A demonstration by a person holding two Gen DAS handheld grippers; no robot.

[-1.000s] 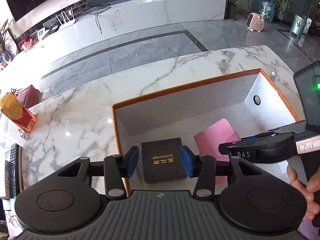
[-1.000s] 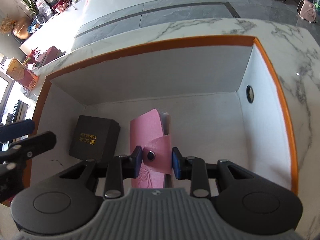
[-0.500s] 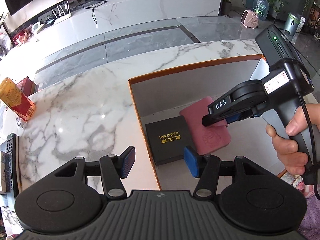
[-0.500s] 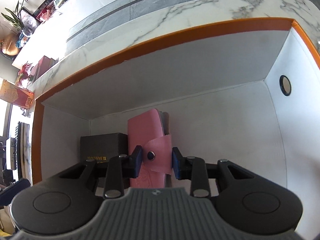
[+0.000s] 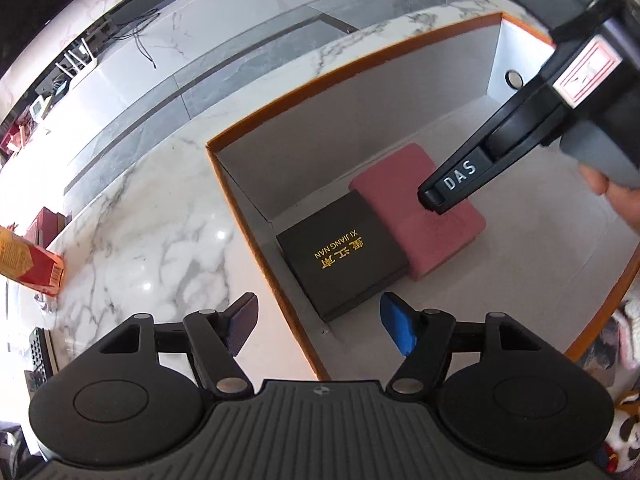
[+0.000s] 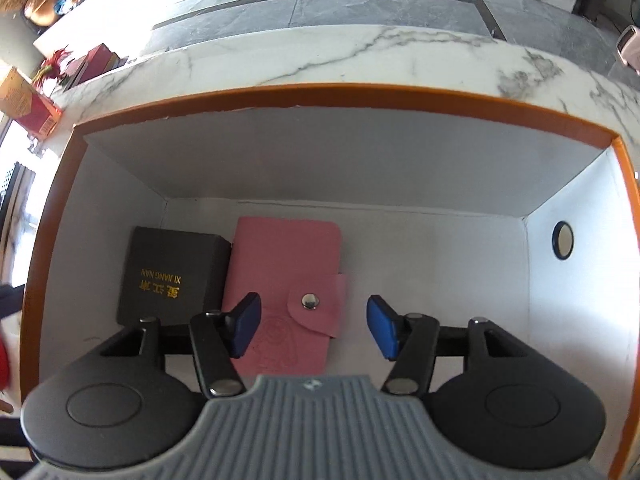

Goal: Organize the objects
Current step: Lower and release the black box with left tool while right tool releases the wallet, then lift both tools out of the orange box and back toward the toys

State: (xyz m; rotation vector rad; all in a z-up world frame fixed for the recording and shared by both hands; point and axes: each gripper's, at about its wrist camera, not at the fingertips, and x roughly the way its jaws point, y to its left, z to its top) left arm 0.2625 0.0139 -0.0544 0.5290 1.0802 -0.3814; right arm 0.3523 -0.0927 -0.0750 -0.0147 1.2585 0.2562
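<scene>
Nearest the right wrist camera, the right claw is now standing wide, its blue pads spread apart and gripping nothing; half a second ago those pads were pinching the strap of the flat pink snap-button card wallet. That wallet is now lying flat on the floor of the big white-lined cardboard box with the orange rim, one pad hovering over its left part and the other off to its right. From the left wrist view the right claw is hanging just above the wallet; whether it is touching there is hard to tell.

Just left of the wallet, and touching it along one edge, the square black gift box with gold lettering is sitting flat in the big box's left part. The left claw is also gaping wide and empty, hovering above the near-left wall of the big box, with the black box beyond its pads.

So both items are looking placed and released, side by side inside the box; I judge this pair done, and both claws are free for whatever else needs tidying.

Farther out, the white marble bench is carrying a red and yellow carton near its left edge.
</scene>
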